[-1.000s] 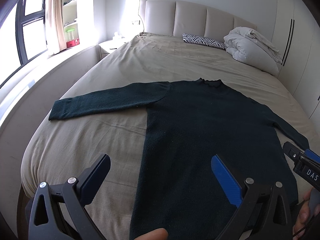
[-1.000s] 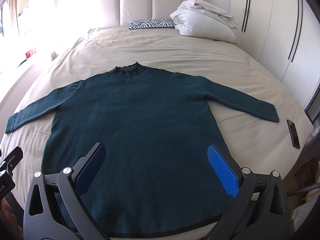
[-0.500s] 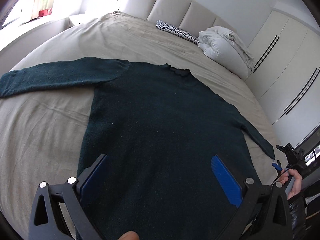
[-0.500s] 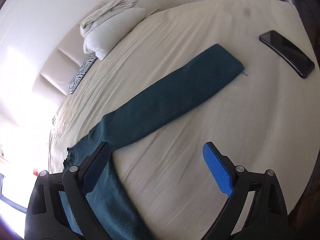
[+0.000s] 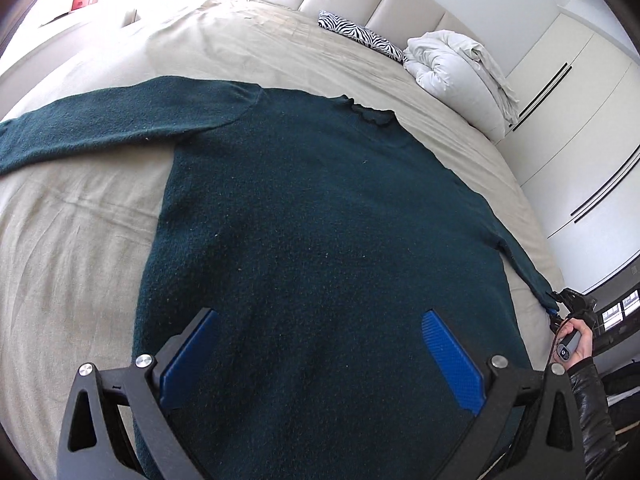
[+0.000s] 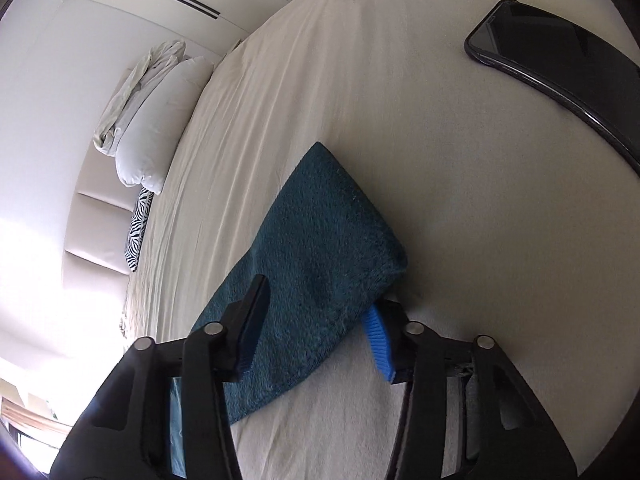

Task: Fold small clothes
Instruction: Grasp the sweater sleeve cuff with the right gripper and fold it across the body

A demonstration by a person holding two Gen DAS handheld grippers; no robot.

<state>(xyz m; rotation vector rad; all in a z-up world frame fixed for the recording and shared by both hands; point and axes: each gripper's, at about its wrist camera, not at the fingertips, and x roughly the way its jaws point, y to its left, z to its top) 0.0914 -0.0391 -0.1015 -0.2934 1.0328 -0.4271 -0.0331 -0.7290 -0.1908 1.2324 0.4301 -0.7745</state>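
Looking forward along the left gripper [image 5: 320,360], the left wrist view is showing a dark green sweater [image 5: 320,240] lying flat and face up on a beige bed [image 5: 72,248]. The gripper's two blue-padded fingers [image 5: 188,356] are standing spread wide apart, holding nothing, and are hanging over the sweater's lower body at about 6 o'clock in the frame. One sleeve is stretching out toward 9 o'clock, the neckline is sitting near 12 o'clock, and the other sleeve is running down toward 4 o'clock. At that sleeve's cuff the right gripper [image 5: 560,304] is showing small, with the person's hand [image 5: 576,340] wrapping its handle just below. A zebra-print pillow [image 5: 360,36] and a rolled white duvet [image 5: 456,68] are lying near the headboard at 1 o'clock.

In the right wrist view, the right gripper [image 6: 316,332] is sitting low on the bed [image 6: 480,208] with the sleeve cuff [image 6: 328,248] running between its fingers. The dark finger is lying on top of the knit at 7 o'clock, while the blue pad [image 6: 378,344] is tucking under the cuff's edge at 5 o'clock; the jaws are partly drawn in around the fabric, and whether they are truly pinching it I cannot tell. A black phone [image 6: 560,80] is lying on the sheet at 2 o'clock, well apart from the cuff. The duvet [image 6: 152,120] is at 10 o'clock.
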